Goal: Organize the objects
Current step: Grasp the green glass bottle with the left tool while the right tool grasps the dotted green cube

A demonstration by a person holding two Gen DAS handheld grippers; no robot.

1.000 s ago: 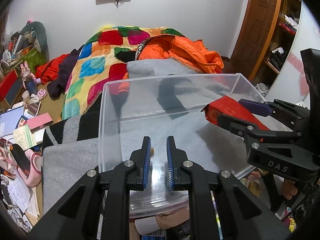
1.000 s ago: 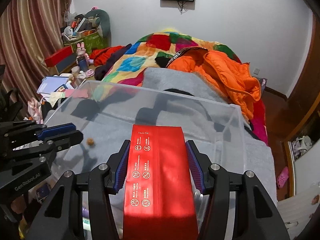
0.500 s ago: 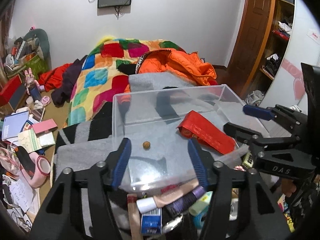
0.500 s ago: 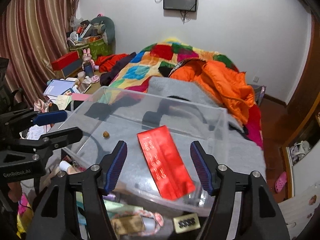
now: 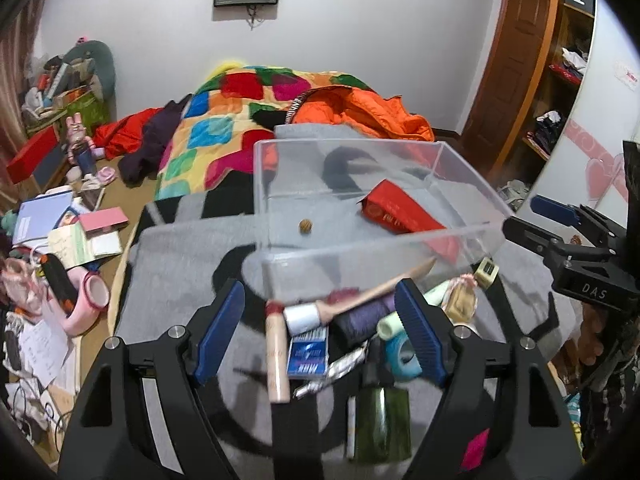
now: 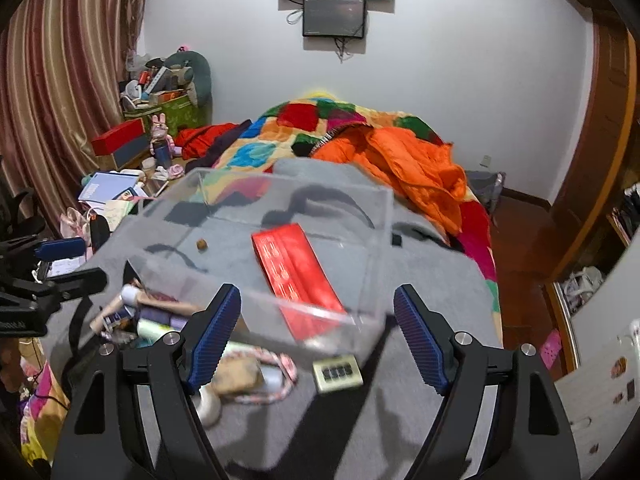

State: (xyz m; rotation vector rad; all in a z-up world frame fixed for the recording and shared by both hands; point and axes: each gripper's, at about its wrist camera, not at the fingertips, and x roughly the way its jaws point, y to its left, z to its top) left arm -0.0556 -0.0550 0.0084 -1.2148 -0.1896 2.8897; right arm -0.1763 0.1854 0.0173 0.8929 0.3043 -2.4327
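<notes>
Both tongs point(image 5: 320, 336) point(image 6: 318, 336) have just spread, dropping the red packet point(image 6: 298, 272) into the bin point(image 6: 372, 240); clutter blurred.

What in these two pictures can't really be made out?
- Left wrist view: the pile of small items is motion-blurred and partly covered by the left gripper.
- Left wrist view: the green bottle is blurred, its label unreadable.
- Right wrist view: the print on the red packet in the clear bin is too small.
</notes>
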